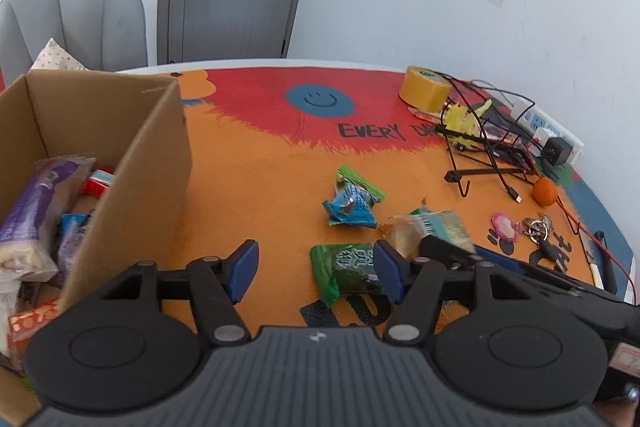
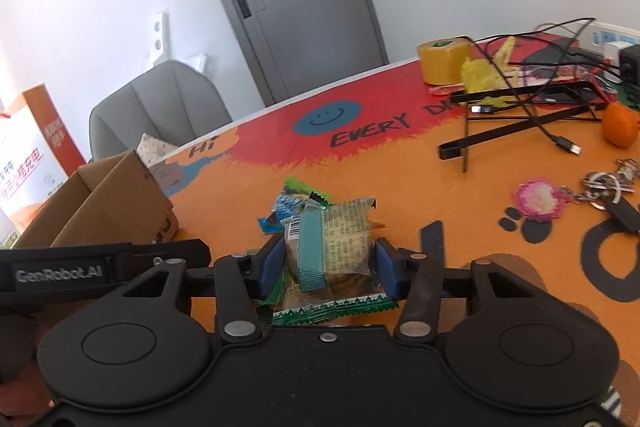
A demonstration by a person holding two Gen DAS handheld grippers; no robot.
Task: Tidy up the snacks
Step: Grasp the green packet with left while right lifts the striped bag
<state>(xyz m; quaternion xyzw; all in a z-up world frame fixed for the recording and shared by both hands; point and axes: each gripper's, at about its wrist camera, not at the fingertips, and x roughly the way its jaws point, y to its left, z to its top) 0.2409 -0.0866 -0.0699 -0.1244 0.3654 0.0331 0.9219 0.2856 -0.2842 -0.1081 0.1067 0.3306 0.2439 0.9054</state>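
Note:
A cardboard box (image 1: pixel 160 163) stands at the left and holds several snack packs (image 1: pixel 36 211). My left gripper (image 1: pixel 316 269) is open and empty just right of the box, above the orange mat. A green snack pack (image 1: pixel 344 267) lies under its right finger, and a blue pack (image 1: pixel 350 207) lies beyond it. My right gripper (image 2: pixel 328 267) is shut on a clear snack pack with a teal stripe (image 2: pixel 328 247), held a little above the mat; it also shows in the left wrist view (image 1: pixel 424 227). The blue pack (image 2: pixel 286 207) and the box (image 2: pixel 104 211) show behind it.
At the far right are a yellow tape roll (image 1: pixel 424 89), a black wire stand with cables (image 1: pixel 488 155), a small orange (image 1: pixel 545 191), a pink charm with keys (image 1: pixel 520 227) and a power strip (image 1: pixel 548 131). A grey chair (image 1: pixel 76 19) stands behind the box.

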